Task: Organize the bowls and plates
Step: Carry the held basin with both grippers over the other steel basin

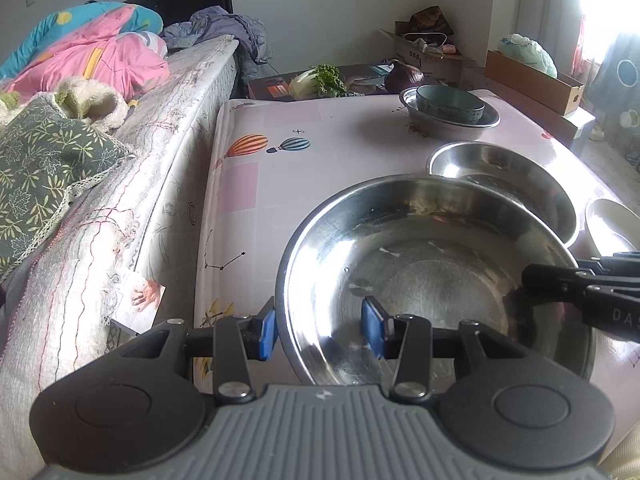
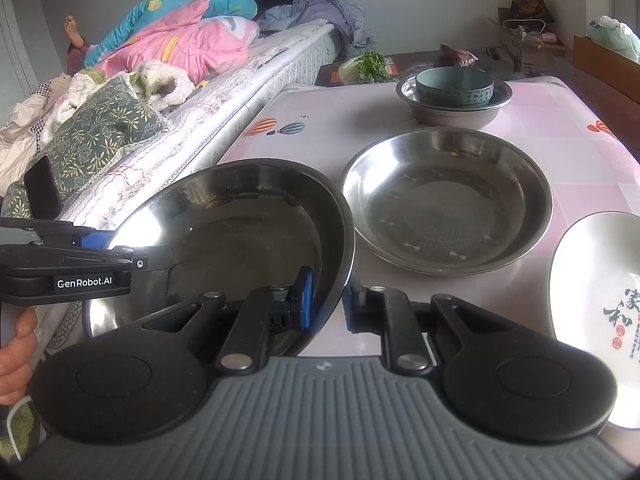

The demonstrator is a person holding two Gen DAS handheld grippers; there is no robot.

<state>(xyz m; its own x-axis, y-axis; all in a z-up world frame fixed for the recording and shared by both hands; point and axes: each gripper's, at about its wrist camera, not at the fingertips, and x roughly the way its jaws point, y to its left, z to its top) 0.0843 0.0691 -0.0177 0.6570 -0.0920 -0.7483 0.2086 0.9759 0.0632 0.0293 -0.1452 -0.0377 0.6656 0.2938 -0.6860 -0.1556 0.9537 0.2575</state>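
A wide steel bowl [image 1: 420,248] [image 2: 240,216] hangs just above the pink table [image 2: 360,120], held from both sides. My left gripper [image 1: 320,320] [image 2: 132,248] straddles its left rim, one blue pad outside and one against the inner wall. My right gripper [image 2: 326,296] [image 1: 560,276] is shut on the right rim, which sits pinched between its blue pads. A second steel bowl [image 2: 444,208] [image 1: 508,176] rests on the table just beyond. A white plate with red and black characters [image 2: 592,280] [image 1: 608,224] lies at the right. Farther back a teal bowl [image 2: 454,86] [image 1: 448,104] sits inside a steel basin [image 2: 452,114] [image 1: 448,126].
A bed [image 1: 160,160] with quilts and pillows runs along the table's left edge; a person's foot [image 2: 72,28] shows on it. Greens [image 1: 320,80], a purple cabbage [image 1: 404,76] and cardboard boxes [image 1: 532,76] stand behind the table. A hand [image 2: 16,344] grips the left tool.
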